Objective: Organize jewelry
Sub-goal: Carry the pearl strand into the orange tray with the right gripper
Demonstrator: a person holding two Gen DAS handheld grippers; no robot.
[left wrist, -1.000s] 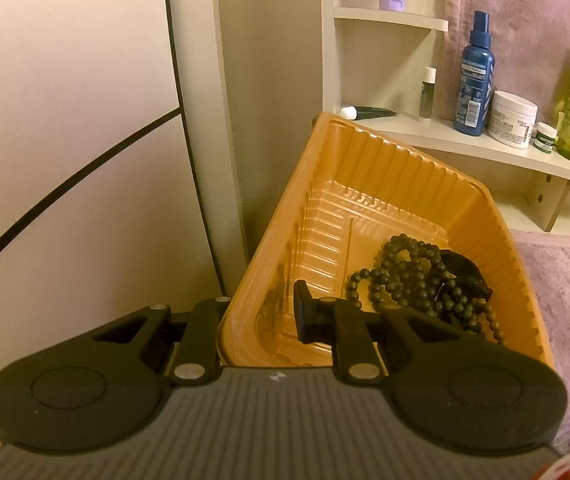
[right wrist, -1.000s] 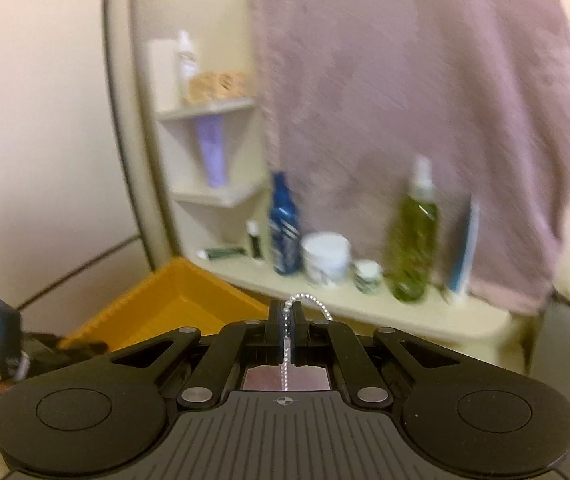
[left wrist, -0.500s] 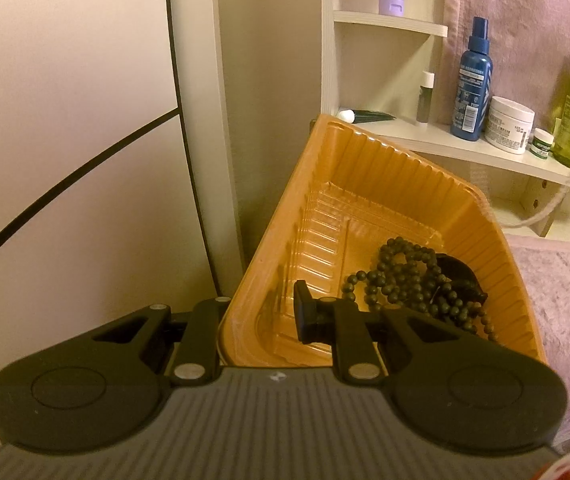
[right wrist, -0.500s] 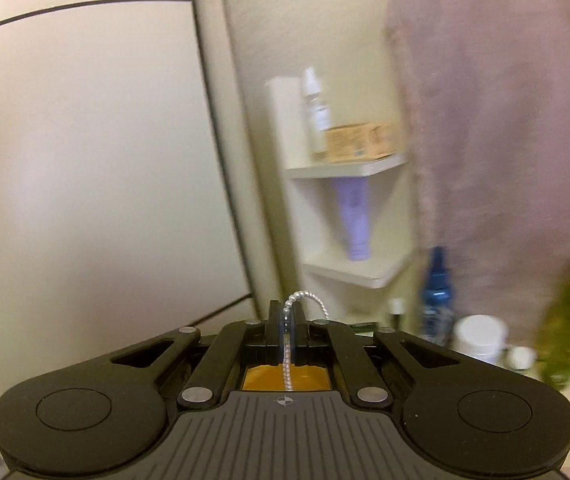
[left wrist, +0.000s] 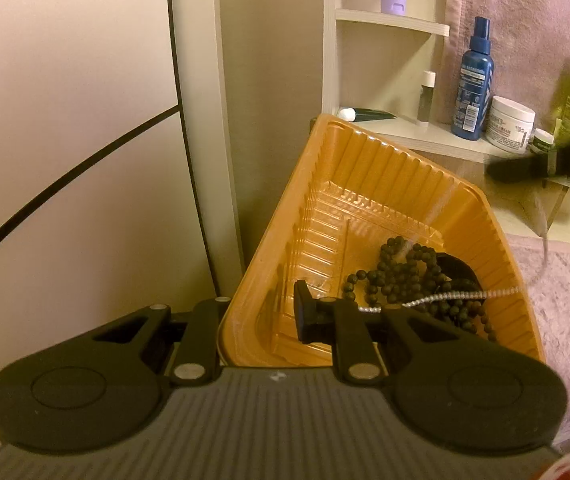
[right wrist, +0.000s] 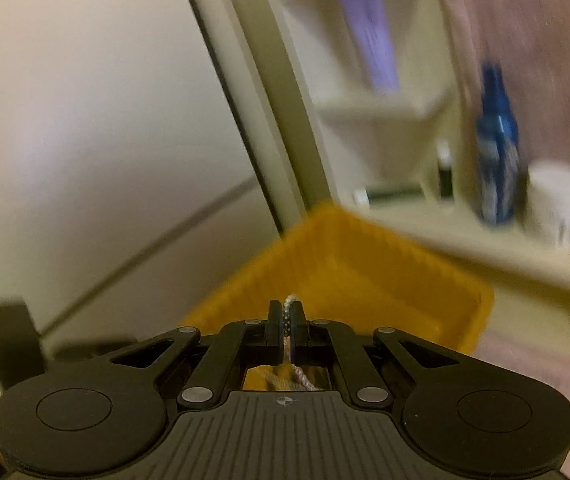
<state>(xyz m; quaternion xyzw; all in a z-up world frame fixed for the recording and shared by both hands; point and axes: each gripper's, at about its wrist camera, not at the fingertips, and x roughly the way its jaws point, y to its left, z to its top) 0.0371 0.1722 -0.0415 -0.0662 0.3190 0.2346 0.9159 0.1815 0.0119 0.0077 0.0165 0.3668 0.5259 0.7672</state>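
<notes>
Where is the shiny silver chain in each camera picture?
Left wrist view: the shiny silver bead chain drapes over the right rim of the ribbed orange plastic tray, across the dark bead necklace.
Right wrist view: the chain is pinched in the right gripper, bottom centre.
Shared landmark: the blue spray bottle on the shelf.
</notes>
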